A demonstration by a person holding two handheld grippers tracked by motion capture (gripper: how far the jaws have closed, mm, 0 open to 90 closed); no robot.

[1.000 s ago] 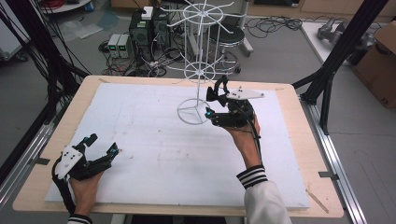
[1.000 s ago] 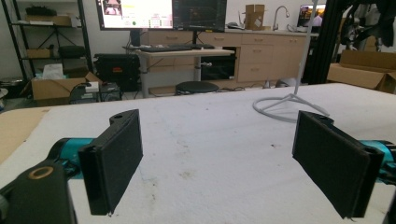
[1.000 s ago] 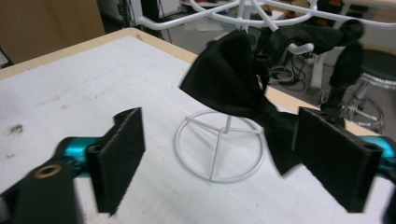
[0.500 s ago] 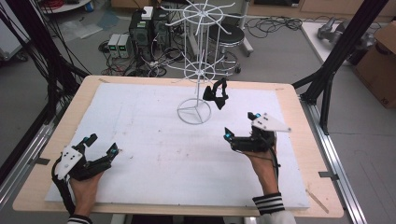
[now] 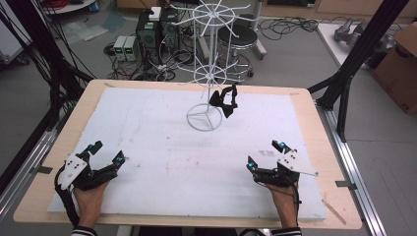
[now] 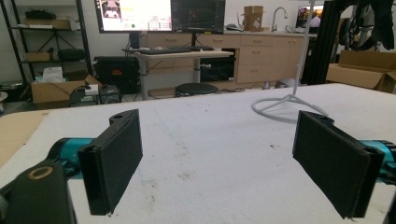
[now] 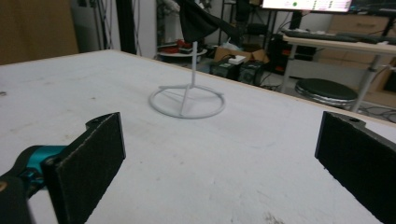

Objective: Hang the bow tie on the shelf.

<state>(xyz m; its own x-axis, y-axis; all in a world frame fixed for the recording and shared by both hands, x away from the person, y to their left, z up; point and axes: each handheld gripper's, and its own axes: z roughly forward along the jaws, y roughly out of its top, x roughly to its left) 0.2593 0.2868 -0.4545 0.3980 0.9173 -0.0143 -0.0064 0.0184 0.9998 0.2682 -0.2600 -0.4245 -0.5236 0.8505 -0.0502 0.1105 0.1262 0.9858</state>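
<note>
Your left gripper (image 5: 108,153) rests low on the white mat (image 5: 162,162) with its two black jaws spread wide and nothing between them; in the left gripper view only bare, lightly stained mat lies in the gap. Your right gripper (image 5: 267,154) sits the same way, its two jaws parted wide and empty, bare mat showing between them in the right gripper view. One hand backs each gripper: your left hand (image 5: 88,199) and your right hand (image 5: 285,206), both near your edge of the mat. Well ahead of both pairs of jaws stands one white wire rack (image 5: 209,64), its ring base (image 5: 204,119) flat on the mat; from the left jaws it lies ahead and to the right, from the right jaws ahead and to the left. One black cloth item (image 5: 223,101) hangs from the rack's lower tier, above the base and well apart from both grippers. The mat covers one wooden table (image 5: 64,142).
</note>
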